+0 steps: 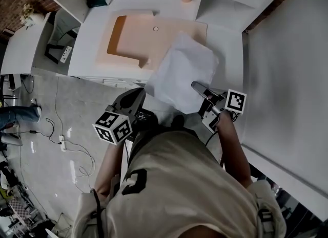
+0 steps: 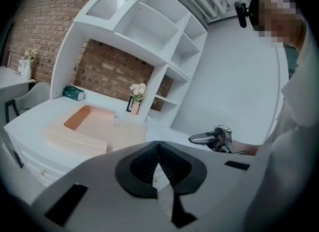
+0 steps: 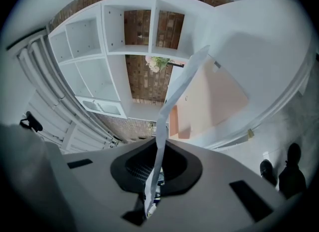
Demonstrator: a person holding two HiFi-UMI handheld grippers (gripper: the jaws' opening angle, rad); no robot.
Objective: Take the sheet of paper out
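The left gripper [image 1: 139, 92] has its jaws pressed together at the tips, and its own view [image 2: 158, 145] shows nothing pinched between them. It points towards the white desk [image 1: 92, 42] and slightly downward, with its marker cube [image 1: 114, 127] nearest the person's body and the left arm [image 1: 106, 166] drawn in close.

The right gripper [image 1: 197, 85] has its jaws shut on the sheet of paper [image 1: 182, 70], pinching it at the near edge. It points nearly level, and the bare forearm [image 1: 231, 139] reaches forward from the person's right side. In the head view the sheet spreads wide and white across the desk's front edge, covering the near right corner of the peach pad [image 1: 154, 37]. I cannot tell whether it touches the desk.

The right gripper view [image 3: 158, 146] shows the sheet [image 3: 172, 101] edge-on, a thin strip rising from the jaws and bending. Only the left gripper view shows the right gripper [image 2: 202, 137] from the side, along with the teal box [image 2: 73, 93] and the vase of flowers [image 2: 136, 101] at the back of the desk.
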